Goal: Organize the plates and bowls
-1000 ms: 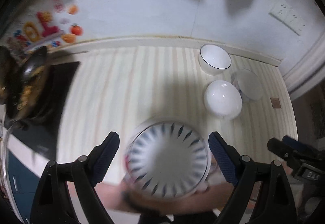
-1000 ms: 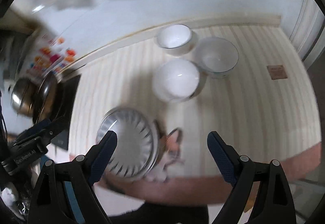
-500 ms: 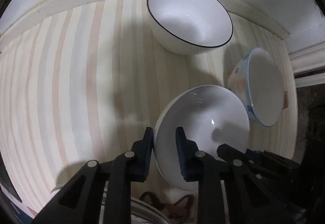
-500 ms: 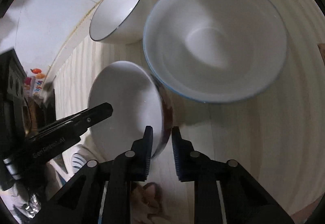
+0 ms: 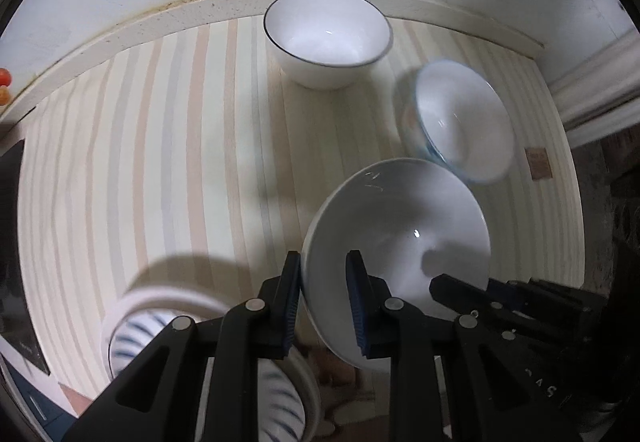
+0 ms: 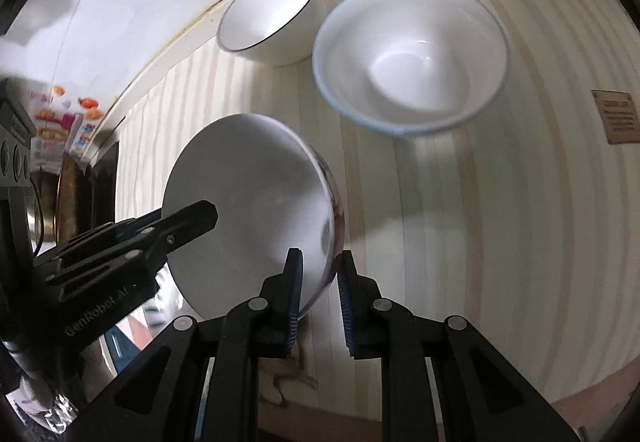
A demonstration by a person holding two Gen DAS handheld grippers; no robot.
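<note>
Both tools [image 5: 323,274] [image 6: 320,270] seemingly clamped on bowl [image 5: 400,234].

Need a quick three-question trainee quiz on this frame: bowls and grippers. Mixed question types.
1. True or false: both grippers clamp the same bowl.
2. How many bowls stand on the striped counter untouched? A) one B) two C) three
3. Which untouched bowl sits nearest the wall?

Key
1. True: left gripper and right gripper pinch opposite rims of the plain white bowl.
2. B
3. The dark-rimmed bowl; the blue-rimmed bowl is nearer.
</note>
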